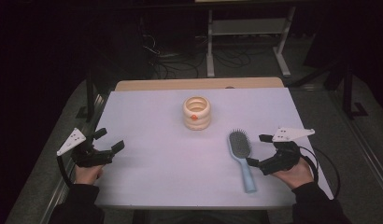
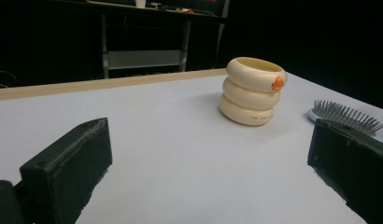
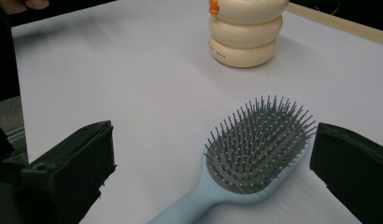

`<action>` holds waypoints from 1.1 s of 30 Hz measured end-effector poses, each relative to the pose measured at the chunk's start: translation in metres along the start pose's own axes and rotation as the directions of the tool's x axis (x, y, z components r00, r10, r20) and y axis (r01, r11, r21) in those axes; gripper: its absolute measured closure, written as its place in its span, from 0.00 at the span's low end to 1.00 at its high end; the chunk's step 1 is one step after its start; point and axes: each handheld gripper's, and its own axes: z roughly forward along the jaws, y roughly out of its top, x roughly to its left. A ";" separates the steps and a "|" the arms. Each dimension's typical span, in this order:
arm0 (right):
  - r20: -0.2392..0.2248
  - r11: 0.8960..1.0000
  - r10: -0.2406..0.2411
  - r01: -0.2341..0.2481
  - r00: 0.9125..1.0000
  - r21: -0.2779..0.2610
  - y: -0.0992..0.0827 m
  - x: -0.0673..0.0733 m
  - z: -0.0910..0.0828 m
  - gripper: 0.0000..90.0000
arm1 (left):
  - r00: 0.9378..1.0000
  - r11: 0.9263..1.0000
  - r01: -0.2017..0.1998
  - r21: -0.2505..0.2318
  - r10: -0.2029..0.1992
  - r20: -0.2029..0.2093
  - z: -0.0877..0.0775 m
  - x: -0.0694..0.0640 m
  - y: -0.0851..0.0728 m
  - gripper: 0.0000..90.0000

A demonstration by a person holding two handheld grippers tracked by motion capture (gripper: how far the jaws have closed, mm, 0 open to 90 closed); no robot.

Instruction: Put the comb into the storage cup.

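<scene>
Currently your spread right gripper [image 1: 260, 150] flanks the light-blue plastic hairbrush [image 1: 242, 156] lower right; a careless nudge could skid it.

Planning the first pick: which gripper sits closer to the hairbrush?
The right gripper, open beside the light blue hairbrush; the left gripper sits at the table's opposite edge.

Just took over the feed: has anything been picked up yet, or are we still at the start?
Still at the start. The hairbrush lies flat on the table, bristles up, and the ringed cup stands apart from it. Both the left claw and right claw are open, holding nothing. Everything remains.
</scene>
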 end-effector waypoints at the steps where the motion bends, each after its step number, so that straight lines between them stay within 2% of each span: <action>1: -0.002 1.000 0.000 0.000 1.000 0.002 0.000 0.001 0.000 0.00 | 1.000 1.000 0.000 0.000 0.000 0.001 0.000 0.000 0.000 0.00; 33: -0.073 0.995 -0.050 0.055 0.996 0.081 0.001 0.017 0.018 0.00 | 1.000 1.000 -0.004 0.006 0.004 0.006 0.001 0.000 0.000 0.00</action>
